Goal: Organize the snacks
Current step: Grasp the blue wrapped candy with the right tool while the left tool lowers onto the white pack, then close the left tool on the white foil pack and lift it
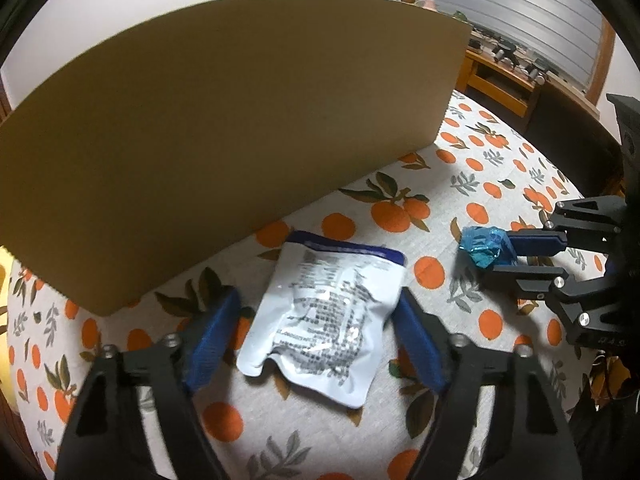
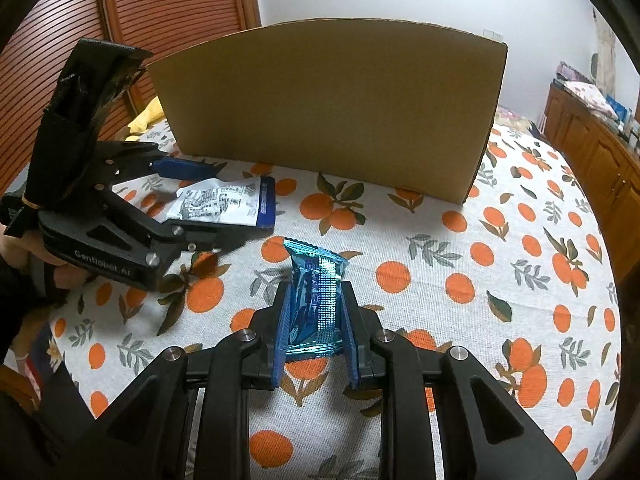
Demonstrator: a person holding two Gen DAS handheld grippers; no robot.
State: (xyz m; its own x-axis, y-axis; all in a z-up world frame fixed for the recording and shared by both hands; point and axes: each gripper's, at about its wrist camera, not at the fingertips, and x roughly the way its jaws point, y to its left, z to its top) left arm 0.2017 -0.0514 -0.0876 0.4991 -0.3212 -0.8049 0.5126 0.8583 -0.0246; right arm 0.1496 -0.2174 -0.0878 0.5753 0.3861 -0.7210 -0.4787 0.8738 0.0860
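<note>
A white snack pouch (image 1: 328,316) with a blue top band lies flat on the orange-print tablecloth (image 1: 480,168). My left gripper (image 1: 320,300) is open, its blue pads on either side of the pouch without closing on it. It shows the same way in the right wrist view (image 2: 208,196), with the pouch (image 2: 224,200) between its fingers. My right gripper (image 2: 316,300) is shut on a shiny blue snack packet (image 2: 316,304), held just above the cloth. The left wrist view shows that packet (image 1: 482,246) in the right gripper (image 1: 492,250).
A large brown cardboard box (image 2: 332,108) stands on the table behind both snacks, its wall facing me (image 1: 224,136). Wooden cabinets (image 2: 592,152) stand at the right. A slatted wooden door (image 2: 168,0) is at the back left.
</note>
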